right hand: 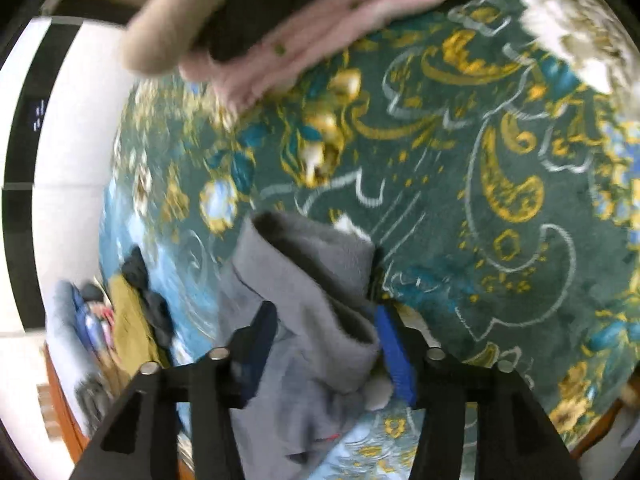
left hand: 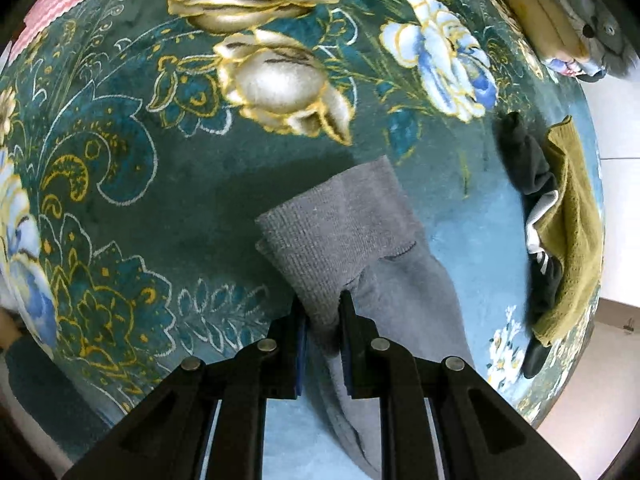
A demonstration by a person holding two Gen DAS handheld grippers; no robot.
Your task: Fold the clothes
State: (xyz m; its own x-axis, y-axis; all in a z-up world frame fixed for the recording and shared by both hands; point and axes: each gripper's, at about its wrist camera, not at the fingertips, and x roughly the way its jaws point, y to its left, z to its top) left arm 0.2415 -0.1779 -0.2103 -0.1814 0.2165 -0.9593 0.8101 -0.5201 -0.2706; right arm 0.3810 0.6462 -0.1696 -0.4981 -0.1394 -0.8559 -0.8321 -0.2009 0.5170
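A grey garment lies on a dark green floral cover point(left hand: 132, 184). In the left wrist view its ribbed cuff point(left hand: 336, 220) sticks out ahead of my left gripper point(left hand: 323, 304), which is shut on the cloth just behind the ribbing. The rest of the grey cloth trails down between the fingers. In the right wrist view a bunched fold of the grey garment point(right hand: 312, 280) sits between the fingers of my right gripper point(right hand: 324, 314). Those jaws stand apart; the blue pad point(right hand: 394, 356) on the right is next to the cloth, and the left finger is clear of it.
A dark garment point(left hand: 528, 176) and an olive knit point(left hand: 576, 232) lie heaped at the cover's right edge. Folded clothes point(left hand: 560, 20) are stacked at the far right. A blurred pink and beige cloth point(right hand: 320, 20) hangs across the top. White floor point(right hand: 80, 200) borders the cover.
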